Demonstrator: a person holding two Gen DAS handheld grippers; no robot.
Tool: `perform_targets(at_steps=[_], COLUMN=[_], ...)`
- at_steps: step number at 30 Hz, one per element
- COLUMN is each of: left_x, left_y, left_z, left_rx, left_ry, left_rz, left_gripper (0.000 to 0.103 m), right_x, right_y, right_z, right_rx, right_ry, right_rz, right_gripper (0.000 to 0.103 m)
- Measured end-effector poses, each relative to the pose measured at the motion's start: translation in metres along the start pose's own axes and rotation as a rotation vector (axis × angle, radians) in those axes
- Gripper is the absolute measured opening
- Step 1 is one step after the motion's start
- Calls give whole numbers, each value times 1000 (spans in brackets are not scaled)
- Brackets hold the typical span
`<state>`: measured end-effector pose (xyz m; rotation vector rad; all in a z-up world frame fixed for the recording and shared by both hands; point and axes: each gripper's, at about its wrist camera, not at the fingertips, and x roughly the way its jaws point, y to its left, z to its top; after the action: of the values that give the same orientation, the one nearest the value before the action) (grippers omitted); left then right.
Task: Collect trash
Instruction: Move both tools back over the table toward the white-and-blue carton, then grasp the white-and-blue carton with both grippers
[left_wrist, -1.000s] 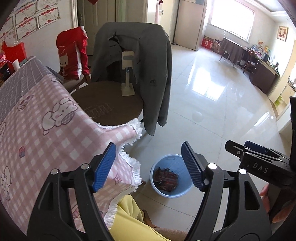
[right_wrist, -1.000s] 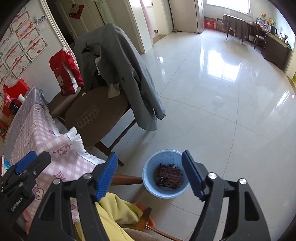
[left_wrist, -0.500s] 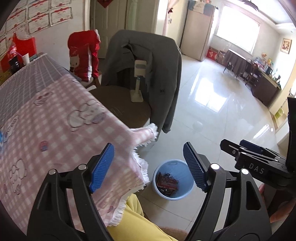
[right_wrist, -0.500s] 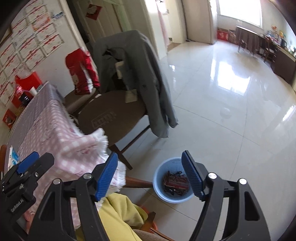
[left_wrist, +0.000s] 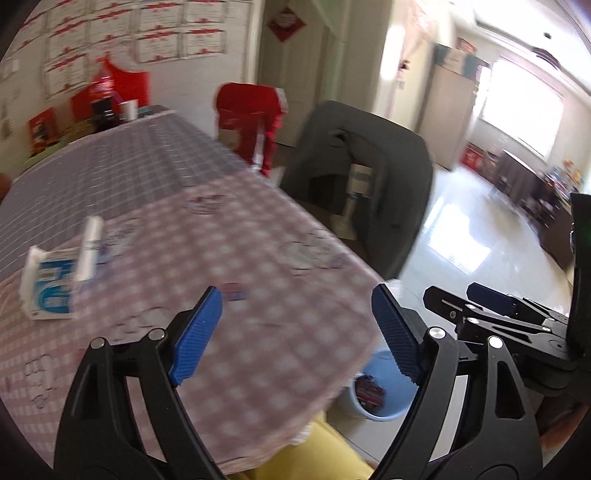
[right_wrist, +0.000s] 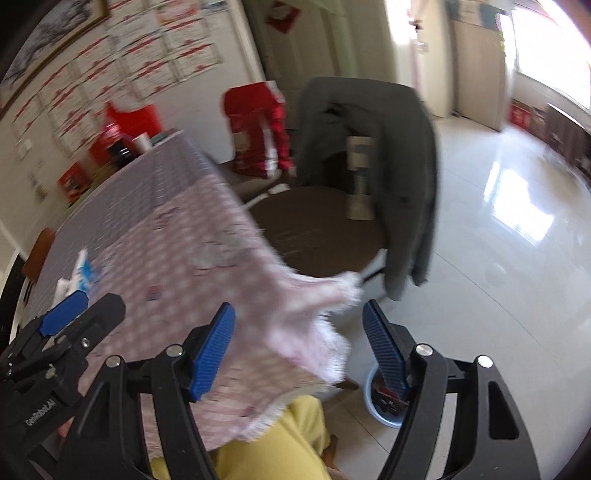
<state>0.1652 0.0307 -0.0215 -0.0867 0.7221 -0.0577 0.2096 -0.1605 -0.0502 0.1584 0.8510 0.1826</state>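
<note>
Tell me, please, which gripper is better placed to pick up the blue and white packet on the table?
Left, probably. The left gripper is empty with jaws opening, and the packet lies nearer its side. The right gripper, also empty, sits by the table's corner near the bin.

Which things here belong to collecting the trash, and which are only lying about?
For the job:
- blue bin on the floor, dark wrappers inside
- blue-and-white packet on the tablecloth, probably trash
- left gripper, opening, empty
- right gripper, open, empty

Lying about:
- grey jacket over a chair
- red garment
- paper cup
</note>
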Motion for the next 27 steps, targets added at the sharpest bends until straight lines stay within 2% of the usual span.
perform_targets(at_steps=[5,7,16,22,27], left_x=[-18,-29,-58,-60,-47], left_y=[58,87,200,254,297], left_z=[-4,-6,-17,-24,-31], left_rx=[-92,-131,-311,-392,-482], left_ry=[-16,-25,-20,1,56], left_rz=[81,139,257,268,259], left_gripper=[83,84,87,87,88], right_x=[16,21,43,67,96], right_y=[65,92,195,244,273], right_z=[9,11,20,24,26], right_rx=[-88,-129,-256,-295,-260], right_ry=[39,52,109,177,265], right_rz=[110,150,300,344,388], right_gripper=[71,71,81,83,83])
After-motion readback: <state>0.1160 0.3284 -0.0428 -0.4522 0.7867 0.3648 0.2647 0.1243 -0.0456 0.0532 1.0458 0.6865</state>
